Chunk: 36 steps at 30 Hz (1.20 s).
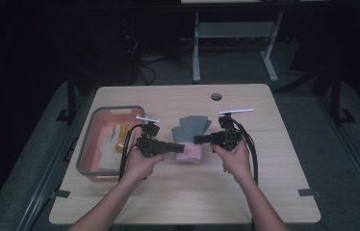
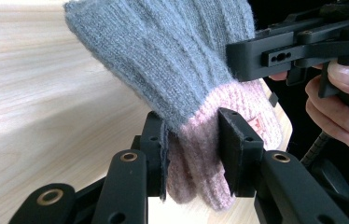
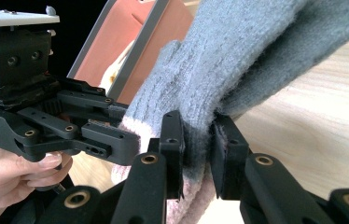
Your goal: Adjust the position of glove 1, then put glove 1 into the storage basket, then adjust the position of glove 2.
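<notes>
The left tongs [image 1: 180, 147] are clamping the pink cuff of a knitted glove [image 1: 191, 135], and the right tongs [image 1: 198, 139] are pinching the same glove from the other side, where the grey part meets the pink. In the left gripper view, the glove [image 2: 182, 70] is sitting between the two black jaws of the left tongs [image 2: 192, 140], its pink cuff squeezed by them and its grey body spreading upward; the right tongs are reaching in from the upper right there, with a hand [image 2: 345, 102] around the handle. In the right gripper view, the right tongs [image 3: 196, 142] are biting into the bunched grey knit [image 3: 228, 60], while the pink cuff is hanging down below the jaws.

The glove is lying near the middle of the wooden bench [image 1: 264, 168], its grey fingers pointing toward the far edge. A pink basin [image 1: 87, 144] with a grey rim is standing at the left side of the bench, just beside the left hand [image 1: 139, 166], with pale cloth items lying inside it. The right hand [image 1: 236, 159] is holding its gripper just right of the glove.
</notes>
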{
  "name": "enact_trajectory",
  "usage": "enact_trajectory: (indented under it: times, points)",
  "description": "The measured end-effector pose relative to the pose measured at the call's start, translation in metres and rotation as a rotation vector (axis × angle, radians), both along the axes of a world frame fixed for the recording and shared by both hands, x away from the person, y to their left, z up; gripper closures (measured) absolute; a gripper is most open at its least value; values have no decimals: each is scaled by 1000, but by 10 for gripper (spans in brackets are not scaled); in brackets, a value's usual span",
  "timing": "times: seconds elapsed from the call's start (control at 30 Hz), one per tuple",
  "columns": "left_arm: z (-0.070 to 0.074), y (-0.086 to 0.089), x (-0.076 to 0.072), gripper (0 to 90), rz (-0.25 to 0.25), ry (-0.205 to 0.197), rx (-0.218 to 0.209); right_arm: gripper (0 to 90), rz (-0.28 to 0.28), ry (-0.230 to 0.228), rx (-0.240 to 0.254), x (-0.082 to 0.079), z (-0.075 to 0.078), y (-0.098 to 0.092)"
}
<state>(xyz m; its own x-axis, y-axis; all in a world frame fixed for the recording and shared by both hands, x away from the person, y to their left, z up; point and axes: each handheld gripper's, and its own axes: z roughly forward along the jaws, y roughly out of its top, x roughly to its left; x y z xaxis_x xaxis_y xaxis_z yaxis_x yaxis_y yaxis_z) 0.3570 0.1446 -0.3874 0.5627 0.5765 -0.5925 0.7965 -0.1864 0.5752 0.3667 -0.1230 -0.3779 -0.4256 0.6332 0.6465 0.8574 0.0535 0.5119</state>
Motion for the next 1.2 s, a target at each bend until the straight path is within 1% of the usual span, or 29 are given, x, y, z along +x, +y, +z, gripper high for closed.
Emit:
enact_trajectory:
  times: [0.23,0.33,0.37,0.5,0.53,0.63,0.7,1.0,1.13,1.2]
  points:
    - [3,13,-1,650,21,2,2,762,24,3,-1,5,2,13]
    - [4,18,0,650,25,-3,-3,763,31,1,-7,7,4,18]
    - [5,20,0,650,22,-5,3,763,32,3,-8,7,5,20]
    - [7,23,1,649,28,-7,3,763,40,0,-17,10,8,25]
    - [8,24,2,649,30,-5,-5,763,40,0,-17,11,8,26]
    - [9,26,1,650,34,-6,-5,763,46,-2,-16,12,9,28]
    - [10,28,1,649,37,-3,-5,763,49,-1,-18,12,10,30]
    - [14,32,-1,650,37,-17,-6,762,59,-9,-28,12,16,35]
    - [14,35,-1,650,35,-15,-6,762,65,-13,-31,13,17,37]
    - [15,35,-1,650,41,-12,-8,762,68,-10,-33,13,18,38]
